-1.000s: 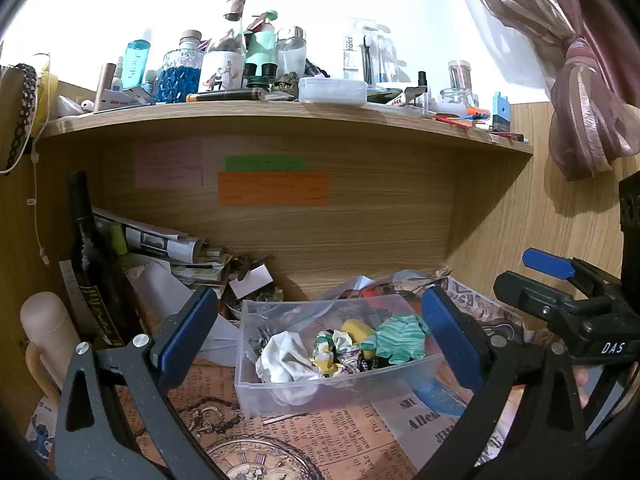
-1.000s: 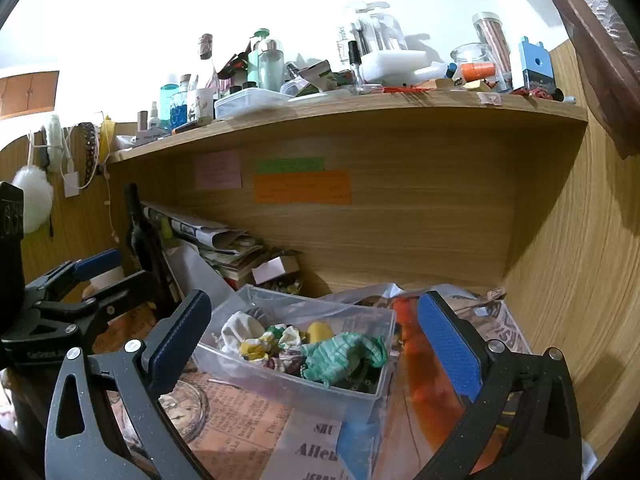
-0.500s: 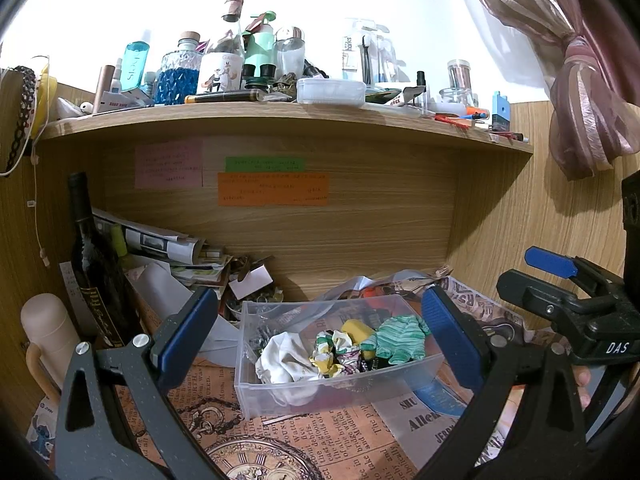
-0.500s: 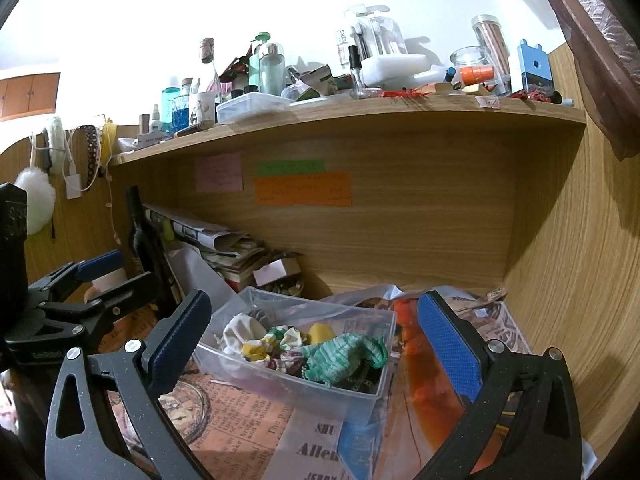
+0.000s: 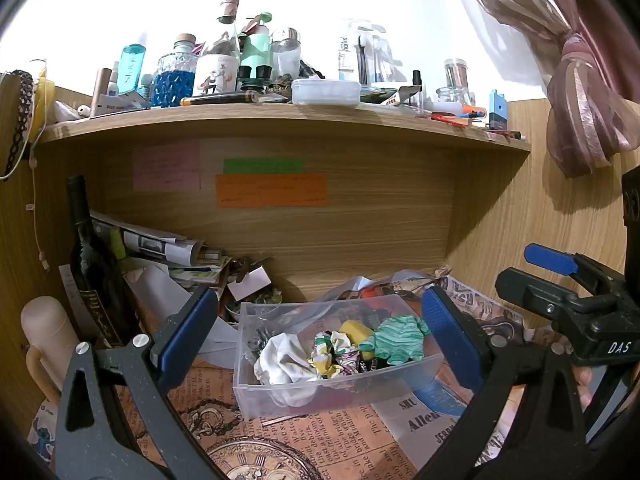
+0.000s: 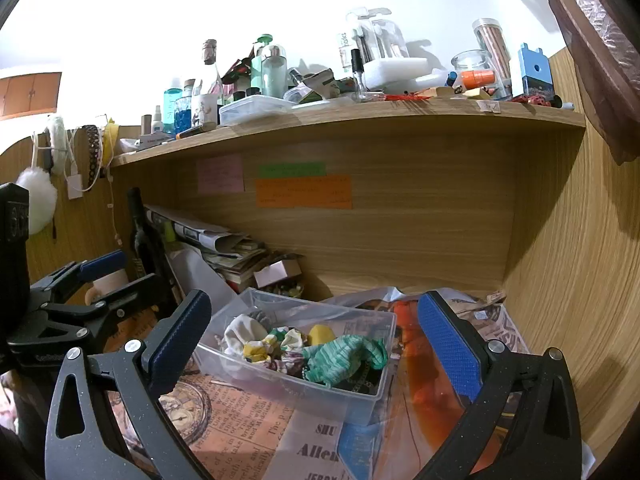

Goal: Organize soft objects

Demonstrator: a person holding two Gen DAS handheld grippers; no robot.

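Soft objects (image 5: 338, 350) sit bunched in the clear bin (image 5: 280, 394) ahead of both your released jaws, nothing shifting over the last second, so they already lie gathered

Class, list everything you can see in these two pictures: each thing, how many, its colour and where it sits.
Plastic bin: one, clear, on the desk, centre.
Green cloth: one, green striped, in the bin's right end.
White cloth: one, white, in the bin's left end.
Sticky notes: three; pink, green, orange; back panel.
Wine bottle: one, dark, desk's left.
Shelf: one, wooden, crowded with bottles and jars.
Curtain: one, pink, upper right.
Left gripper: open, empty.
Right gripper: open, empty.
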